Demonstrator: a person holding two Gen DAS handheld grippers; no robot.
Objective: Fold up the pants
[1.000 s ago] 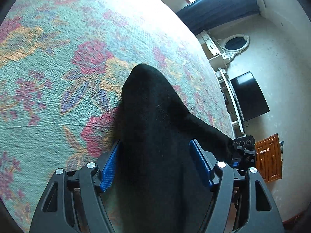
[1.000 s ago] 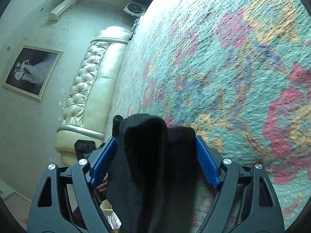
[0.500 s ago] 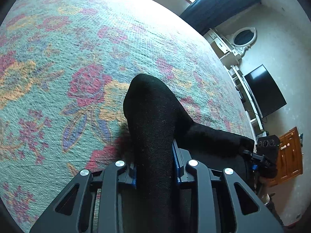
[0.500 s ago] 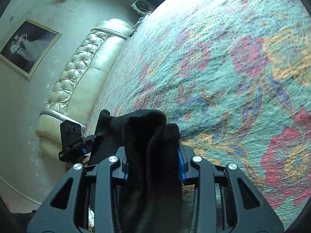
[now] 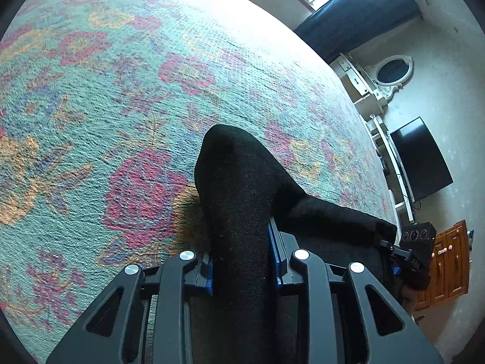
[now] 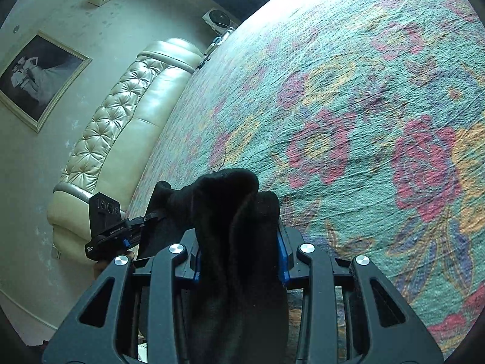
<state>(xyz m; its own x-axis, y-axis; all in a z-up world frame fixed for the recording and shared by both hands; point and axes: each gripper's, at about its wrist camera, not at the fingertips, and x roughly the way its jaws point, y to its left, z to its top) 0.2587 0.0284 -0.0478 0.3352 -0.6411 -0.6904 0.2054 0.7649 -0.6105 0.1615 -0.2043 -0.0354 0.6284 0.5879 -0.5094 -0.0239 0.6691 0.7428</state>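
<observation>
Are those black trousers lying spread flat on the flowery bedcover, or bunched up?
Bunched up. The black fabric pants rise in a hump, pinched by the left gripper and the right gripper over the floral bedspread.

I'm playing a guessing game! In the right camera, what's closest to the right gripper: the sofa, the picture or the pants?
1. Pants, between the right gripper's fingers.
2. Sofa, left, by the wall.
3. Picture, far left, up on the wall.

1. Under me: bed w/ floral cover (image 5: 127, 97), teal w/ red, yellow & blue flowers; fills most of both views.
2. Black pants (image 5: 242, 200) bunched just above it; can't tell where they touch.
</observation>
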